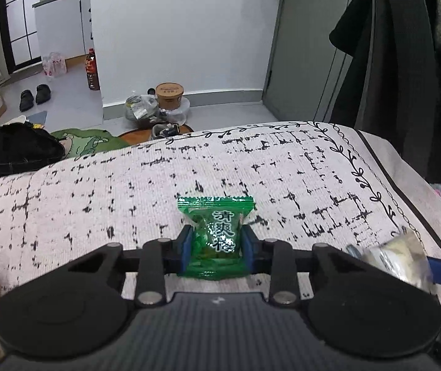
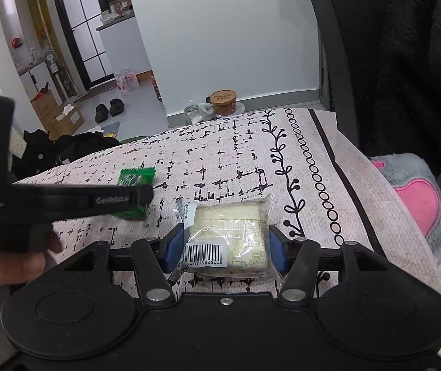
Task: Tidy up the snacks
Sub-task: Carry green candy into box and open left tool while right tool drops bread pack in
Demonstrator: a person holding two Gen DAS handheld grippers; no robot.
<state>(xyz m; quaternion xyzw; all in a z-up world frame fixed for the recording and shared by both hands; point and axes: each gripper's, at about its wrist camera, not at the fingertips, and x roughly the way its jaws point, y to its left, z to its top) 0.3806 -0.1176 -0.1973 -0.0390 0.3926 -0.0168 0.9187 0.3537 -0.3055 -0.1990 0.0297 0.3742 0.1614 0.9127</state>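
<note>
The green candy packet sits squeezed between the blue pads of the left gripper, over the middle of the pink patterned cloth. Just beside it, the right gripper is clamped on a clear-wrapped cake. Bare cloth stretches ahead to its far edge, with the floor beyond.

Green foil candy packet lower centre of the left wrist view, on the pink black-patterned cloth. Clear-wrapped pale cake packet lies right of it, near. Brown paper tub behind, on floor.
</note>
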